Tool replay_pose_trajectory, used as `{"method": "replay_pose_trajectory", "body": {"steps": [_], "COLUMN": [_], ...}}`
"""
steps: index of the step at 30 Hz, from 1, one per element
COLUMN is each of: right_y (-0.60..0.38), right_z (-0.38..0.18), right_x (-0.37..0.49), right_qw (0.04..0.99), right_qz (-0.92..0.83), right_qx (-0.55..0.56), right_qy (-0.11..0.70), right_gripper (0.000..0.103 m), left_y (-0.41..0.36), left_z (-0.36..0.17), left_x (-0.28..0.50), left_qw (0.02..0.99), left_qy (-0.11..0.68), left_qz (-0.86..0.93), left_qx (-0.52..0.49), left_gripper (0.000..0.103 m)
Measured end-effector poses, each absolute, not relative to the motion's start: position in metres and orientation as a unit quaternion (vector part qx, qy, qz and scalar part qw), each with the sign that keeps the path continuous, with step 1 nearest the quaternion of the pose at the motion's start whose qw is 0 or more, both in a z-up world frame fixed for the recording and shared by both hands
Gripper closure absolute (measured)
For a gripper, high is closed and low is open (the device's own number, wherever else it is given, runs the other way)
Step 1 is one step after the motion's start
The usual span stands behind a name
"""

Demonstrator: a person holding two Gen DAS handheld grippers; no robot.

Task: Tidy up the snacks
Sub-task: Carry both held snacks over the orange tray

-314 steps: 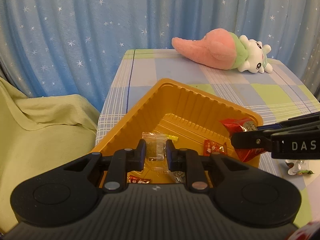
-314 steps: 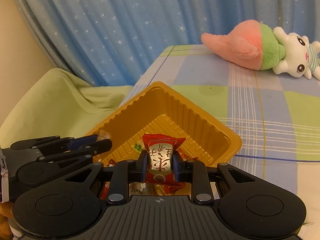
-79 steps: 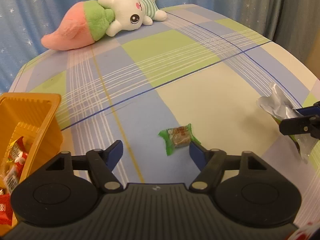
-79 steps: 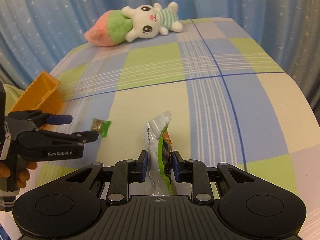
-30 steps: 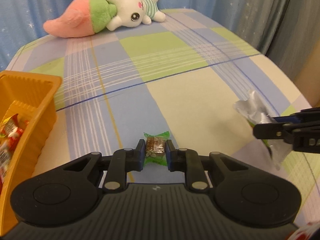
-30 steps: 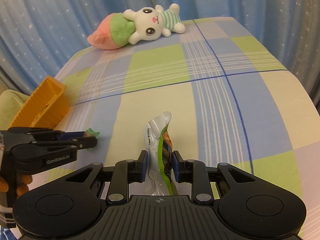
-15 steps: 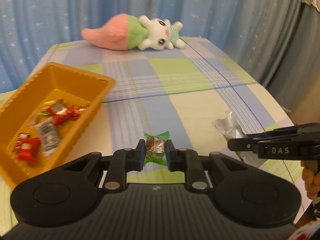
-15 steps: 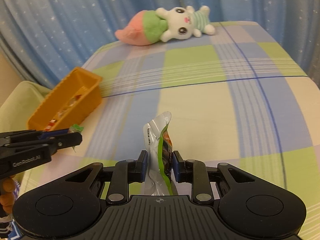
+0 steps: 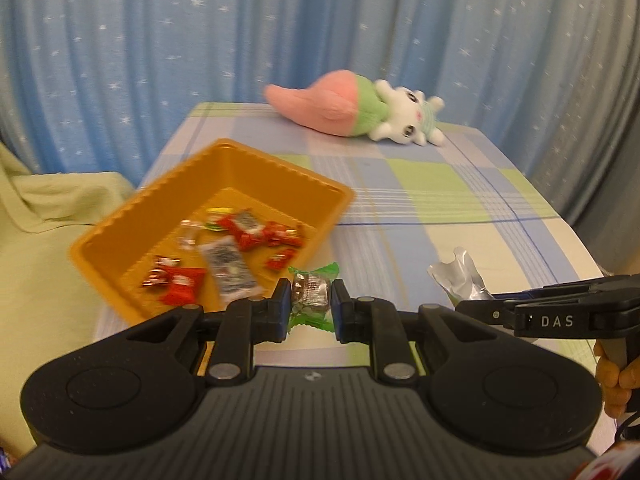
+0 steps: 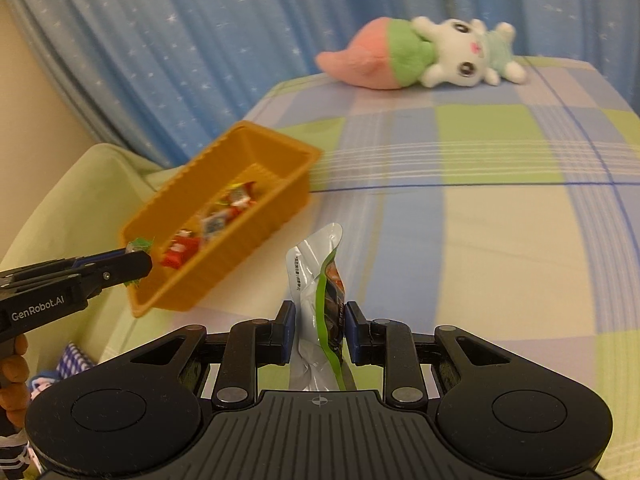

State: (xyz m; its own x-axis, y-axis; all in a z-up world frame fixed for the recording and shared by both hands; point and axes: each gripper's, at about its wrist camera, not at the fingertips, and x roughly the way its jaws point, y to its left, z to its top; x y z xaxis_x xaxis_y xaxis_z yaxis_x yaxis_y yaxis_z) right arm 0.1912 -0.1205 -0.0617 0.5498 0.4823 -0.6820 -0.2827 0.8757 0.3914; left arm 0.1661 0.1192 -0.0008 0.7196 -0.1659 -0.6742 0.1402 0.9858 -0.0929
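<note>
At the far left a pale green cloth drapes over something beside the table, and a hand grips the handle of the left gripper low at the left edge of the right wrist view. That gripper's jaws are closed on a green-wrapped candy, pinched at its middle so the twisted green ends stick out above and below the pads; in the right wrist view the candy hangs at the near left corner of the orange tray. The tray sits near the left edge of the checked tablecloth, turned at an angle, and holds several red-wrapped sweets along with a silvery grey packet and a small clear wrapper. To the right of the tray, the right gripper has its jaws clamped on a silver and green snack pouch, which stands upright between the pads with its crumpled top above them, held over the bare cloth well clear of the tray. Farther back, a plush rabbit in a pink and green carrot costume lies on its side near the table's far edge, in front of a blue curtain with white stars. At the far right of the left wrist view, fingers wrap the right gripper's handle.
</note>
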Motion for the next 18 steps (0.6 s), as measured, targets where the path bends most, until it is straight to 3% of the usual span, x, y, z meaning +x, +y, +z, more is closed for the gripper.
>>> {"method": "replay_pose_trajectory", "body": {"steps": [18], "right_y": [-0.038], "right_z": [-0.032], "right_x": [0.223], "right_qw": [0.878], "right_qz": [0.251], "right_qx": [0.113], "right_qy": [0.391], "right_gripper": [0.076], "left_y": [0.191], "left_z": [0.015], "left_x": [0.192], "left_qw": [0.939], "left_qy": [0.339], "left_qz": [-0.06], "left_qx": [-0.021], "left_gripper": [0.084]}}
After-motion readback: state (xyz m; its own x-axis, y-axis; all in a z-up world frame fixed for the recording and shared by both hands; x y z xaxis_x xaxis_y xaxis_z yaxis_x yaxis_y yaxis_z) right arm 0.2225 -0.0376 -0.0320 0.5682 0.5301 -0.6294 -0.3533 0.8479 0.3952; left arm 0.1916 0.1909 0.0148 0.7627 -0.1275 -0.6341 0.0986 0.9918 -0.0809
